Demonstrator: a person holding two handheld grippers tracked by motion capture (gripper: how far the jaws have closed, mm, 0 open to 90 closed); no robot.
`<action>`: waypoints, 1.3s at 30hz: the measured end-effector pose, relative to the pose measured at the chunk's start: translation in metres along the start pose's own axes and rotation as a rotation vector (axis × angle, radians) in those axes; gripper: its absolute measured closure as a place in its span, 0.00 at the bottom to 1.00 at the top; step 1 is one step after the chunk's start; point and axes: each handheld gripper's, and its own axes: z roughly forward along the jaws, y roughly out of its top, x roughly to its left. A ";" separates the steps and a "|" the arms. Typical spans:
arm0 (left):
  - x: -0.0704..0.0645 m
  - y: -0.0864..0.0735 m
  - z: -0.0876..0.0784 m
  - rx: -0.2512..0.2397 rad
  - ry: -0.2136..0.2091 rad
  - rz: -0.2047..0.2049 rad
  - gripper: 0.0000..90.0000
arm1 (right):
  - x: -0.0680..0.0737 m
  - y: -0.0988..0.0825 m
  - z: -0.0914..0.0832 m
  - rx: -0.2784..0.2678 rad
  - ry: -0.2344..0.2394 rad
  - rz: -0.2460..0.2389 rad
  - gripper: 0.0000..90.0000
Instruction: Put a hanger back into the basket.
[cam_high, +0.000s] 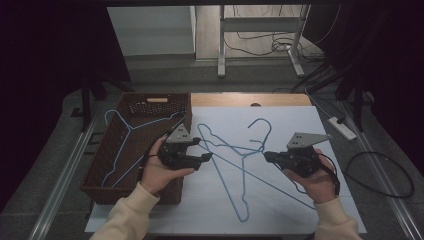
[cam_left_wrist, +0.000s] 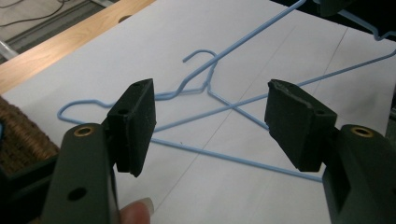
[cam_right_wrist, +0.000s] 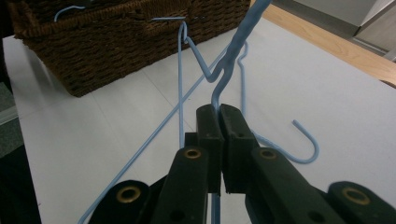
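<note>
- clearly the work is getting blue wire hangers into the basket (cam_high: 107, 165), which sits at the table's left with one hanger (cam_high: 125, 131) already lying inside it
- two more hangers lie crossed on the white sheet (cam_high: 300, 125) between the hands; their wires overlap, and i cannot tell whether they are truly snagged
- the right gripper (cam_high: 267, 156) is pinched tight on the neck of the right hanger (cam_right_wrist: 229, 60), just under its hook; that one looks tilted up off the sheet at the held end
- the left gripper (cam_left_wrist: 210, 121) is spread wide with nothing between its pads, hovering just above the crossed wires, near the other hanger (cam_left_wrist: 201, 84), which lies flat
- how it should handle, i'd say: light, thin, springy wire; stiff enough to keep its shape, yet apt to swing and twist about a single pinch point
- the coating looks smooth, so a round wire may roll or slip between flat pads
- best hold, to my eye, is the twisted neck below the hook, or a shoulder bend; a second grip on the long bottom bar would steady it
- looks: pale blue throughout, triangular frame, notched shoulders, open curled hook
</note>
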 end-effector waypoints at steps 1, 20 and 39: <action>0.001 0.002 0.005 0.005 -0.011 0.001 0.39 | 0.000 0.000 -0.001 -0.001 0.002 0.001 0.97; -0.009 0.031 0.061 0.123 -0.078 0.160 0.43 | 0.003 0.002 -0.011 -0.029 0.066 -0.027 0.97; -0.027 0.029 0.060 0.242 -0.137 0.311 0.92 | -0.007 -0.003 -0.014 -0.031 0.044 -0.018 0.97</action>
